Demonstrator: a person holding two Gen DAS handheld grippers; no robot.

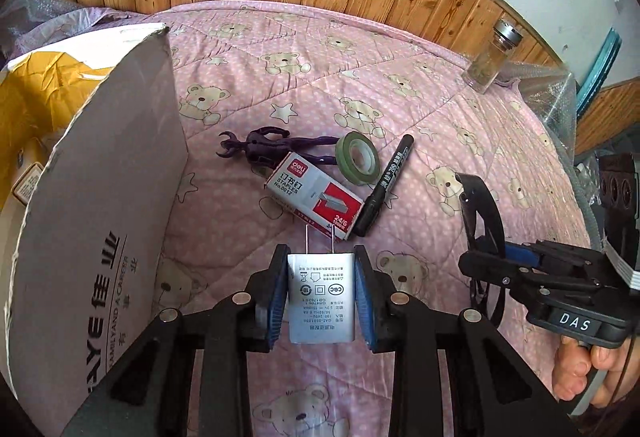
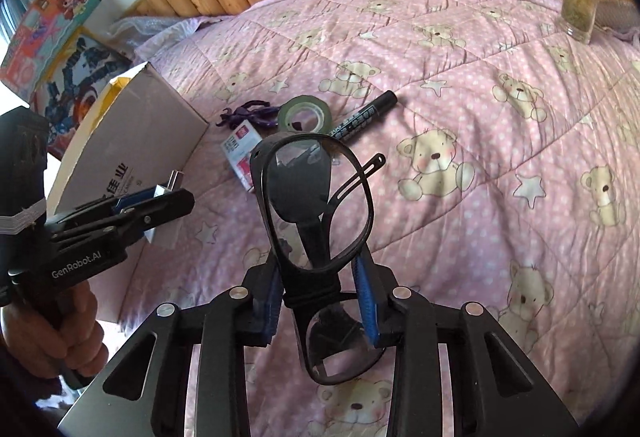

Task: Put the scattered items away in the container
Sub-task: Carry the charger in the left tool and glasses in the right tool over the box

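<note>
My left claw (image 1: 321,293) is closed on a white charger (image 1: 321,297), blue pads flat against its two sides, prongs pointing forward and away from me. My right claw (image 2: 320,301) is clamped on a pair of black glasses (image 2: 320,213) at the bridge, one lens standing up ahead of the fingers, the other hanging below.

The cardboard box (image 1: 100,197) stands just to the left of my left claw, its tall white wall between the charger and the opening. I judge the left claw the nearer one, so it should lift leftward over that wall first.

Farther out on the bed (image 1: 400,49) lie the staple box (image 1: 316,195), a purple toy figure (image 1: 260,147), a green tape roll (image 1: 357,157) and a black marker (image 1: 386,185), its length running away from me. A glass jar (image 1: 490,57) stands well apart by the wood panelling.
</note>
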